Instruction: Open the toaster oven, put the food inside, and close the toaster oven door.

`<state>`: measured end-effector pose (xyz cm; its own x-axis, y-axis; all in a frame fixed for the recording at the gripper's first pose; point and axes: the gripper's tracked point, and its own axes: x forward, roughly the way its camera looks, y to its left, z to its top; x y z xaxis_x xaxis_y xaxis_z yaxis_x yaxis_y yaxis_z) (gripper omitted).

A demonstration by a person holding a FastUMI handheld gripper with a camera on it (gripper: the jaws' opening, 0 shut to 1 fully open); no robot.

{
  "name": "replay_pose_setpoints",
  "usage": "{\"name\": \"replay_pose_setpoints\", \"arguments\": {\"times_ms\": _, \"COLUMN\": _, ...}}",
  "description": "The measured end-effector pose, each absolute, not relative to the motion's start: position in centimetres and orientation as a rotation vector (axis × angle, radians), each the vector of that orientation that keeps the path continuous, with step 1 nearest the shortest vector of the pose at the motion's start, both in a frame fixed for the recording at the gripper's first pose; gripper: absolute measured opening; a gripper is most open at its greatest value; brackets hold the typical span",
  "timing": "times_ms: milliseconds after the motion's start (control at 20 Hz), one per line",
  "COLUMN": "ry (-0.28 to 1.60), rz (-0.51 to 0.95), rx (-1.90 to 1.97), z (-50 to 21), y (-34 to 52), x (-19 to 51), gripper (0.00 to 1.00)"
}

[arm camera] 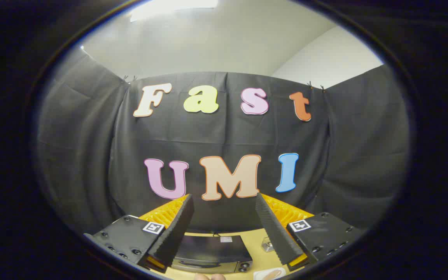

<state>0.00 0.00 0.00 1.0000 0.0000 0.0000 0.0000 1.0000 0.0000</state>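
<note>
Hovering gripper above a toaster oven, fingers spread and holding nothing

Looking forward along the gripper (224, 202), its two black ribbed fingers (177, 229) stand wide apart with only air between their tips. Each finger has an orange-yellow backing, and each black mount block carries a small square black-and-white marker.

Below and between the fingers sits the toaster oven (212, 252), on a light wooden tabletop (257, 241) near its far edge, where the booth's black cloth wall (91, 155) rises. The oven is a low, dark box seen from above. Its long axis runs side to side, across the line of the fingers. Its flat top is dark and glossy with a small pale label near the back; a silvery front strip faces the camera, with dark knobs at its right end. The door looks shut.

Right of the oven, by the right finger, a small shiny object (267, 245) is too small to identify. At the tabletop's near edge lies a white plate (261, 275) with tan food (272, 274).
</note>
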Motion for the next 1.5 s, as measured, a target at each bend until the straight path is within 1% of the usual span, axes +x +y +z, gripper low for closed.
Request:
{"name": "replay_pose_setpoints", "arguments": {"times_ms": 500, "ry": 0.012, "rz": 0.028, "rx": 0.03, "z": -1.6, "y": 1.3, "x": 2.5, "gripper": 1.0}}
{"name": "replay_pose_setpoints", "arguments": {"times_ms": 800, "ry": 0.03, "rz": 0.038, "rx": 0.065, "z": -4.9, "y": 1.7, "x": 4.6, "gripper": 1.0}}
{"name": "replay_pose_setpoints", "arguments": {"times_ms": 1050, "ry": 0.025, "rz": 0.028, "rx": 0.069, "z": -10.5, "y": 2.6, "x": 6.7, "gripper": 1.0}}
{"name": "replay_pose_setpoints", "arguments": {"times_ms": 1300, "ry": 0.162, "rz": 0.04, "rx": 0.089, "z": -19.9, "y": 4.1, "x": 7.5, "gripper": 1.0}}
{"name": "replay_pose_setpoints", "arguments": {"times_ms": 1500, "ry": 0.279, "rz": 0.047, "rx": 0.071, "z": -27.1, "y": 5.1, "x": 6.9, "gripper": 1.0}}
